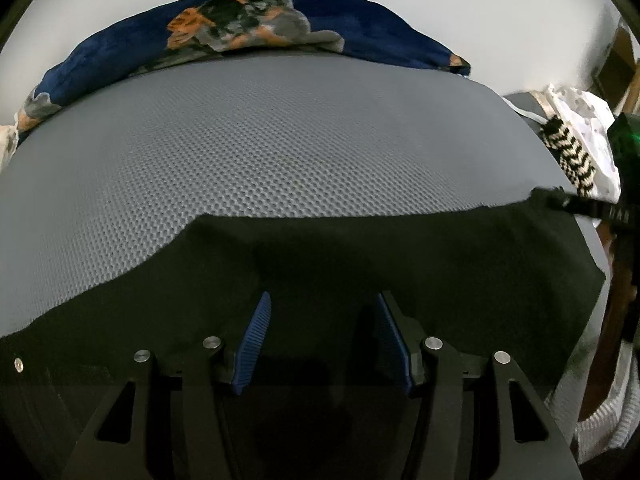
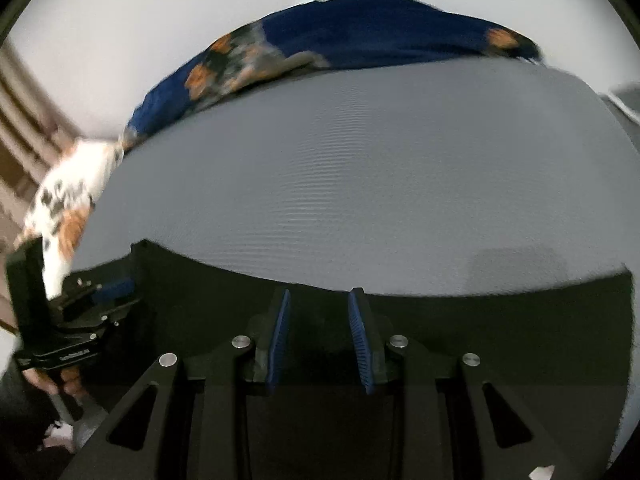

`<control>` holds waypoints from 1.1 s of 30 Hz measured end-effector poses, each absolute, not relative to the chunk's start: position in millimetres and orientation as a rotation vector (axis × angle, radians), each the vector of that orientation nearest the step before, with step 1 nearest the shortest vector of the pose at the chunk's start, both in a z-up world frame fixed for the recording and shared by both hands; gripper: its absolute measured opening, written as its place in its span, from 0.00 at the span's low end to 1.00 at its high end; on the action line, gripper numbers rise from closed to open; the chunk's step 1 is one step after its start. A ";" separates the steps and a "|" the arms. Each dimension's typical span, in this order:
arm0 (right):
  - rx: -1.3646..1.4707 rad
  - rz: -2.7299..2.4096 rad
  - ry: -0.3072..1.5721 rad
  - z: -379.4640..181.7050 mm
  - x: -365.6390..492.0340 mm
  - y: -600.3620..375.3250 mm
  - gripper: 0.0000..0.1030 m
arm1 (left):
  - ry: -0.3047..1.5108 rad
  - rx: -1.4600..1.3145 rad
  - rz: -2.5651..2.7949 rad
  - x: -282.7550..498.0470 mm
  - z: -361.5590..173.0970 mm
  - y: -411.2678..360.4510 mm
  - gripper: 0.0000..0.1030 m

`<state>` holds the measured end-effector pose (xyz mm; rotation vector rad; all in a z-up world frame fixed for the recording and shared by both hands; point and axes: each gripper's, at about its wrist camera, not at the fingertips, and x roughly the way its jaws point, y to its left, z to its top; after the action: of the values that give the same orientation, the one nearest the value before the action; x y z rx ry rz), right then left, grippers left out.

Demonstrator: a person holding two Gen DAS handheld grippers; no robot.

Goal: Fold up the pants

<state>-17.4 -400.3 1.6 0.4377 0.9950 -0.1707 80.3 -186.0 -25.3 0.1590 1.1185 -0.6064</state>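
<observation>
Black pants (image 1: 400, 248) lie flat on a grey textured mat (image 1: 280, 140), and their far edge runs across both views. My left gripper (image 1: 322, 298) hovers over the cloth with its blue pads (image 1: 256, 332) wide apart and nothing between them. It also shows at the left of the right wrist view, the left gripper (image 2: 120, 292) sitting by the pants' corner. My right gripper (image 2: 319, 292) is over the pants (image 2: 200, 300) at their far edge, jaws a narrow gap apart, no cloth pinched. From the left wrist view the right gripper (image 1: 560, 200) is blurred at the pants' right corner.
A dark blue blanket (image 1: 360, 28) with orange and grey patches lies bunched along the mat's far side. A black-and-white striped cloth (image 1: 572, 156) and a white spotted cloth (image 1: 588, 120) lie at the right. A white, orange-patched cloth (image 2: 64, 200) lies at the left. A white knit sleeve (image 1: 608, 412) is at the lower right.
</observation>
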 end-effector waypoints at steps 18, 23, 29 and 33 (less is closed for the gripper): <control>0.770 -0.261 1.040 -13.9 -175.0 -587.3 0.29 | 1.196 0.195 -0.668 45.5 -29.8 -223.2 0.54; 0.789 -0.198 1.041 -24.0 -178.6 -587.6 0.28 | 1.206 0.205 -0.652 46.8 -33.4 -227.0 0.54; 0.811 -0.114 1.014 -30.7 -170.1 -581.4 0.21 | 1.191 0.229 -0.645 46.1 -35.3 -232.5 0.56; 0.886 -0.083 0.966 -41.2 -165.8 -581.3 0.14 | 1.167 0.240 -0.645 43.5 -37.3 -233.9 0.60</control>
<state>-165.8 -581.3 -41.2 0.8864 0.9660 -0.0830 43.5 -233.9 -37.3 0.2396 1.1672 -0.6451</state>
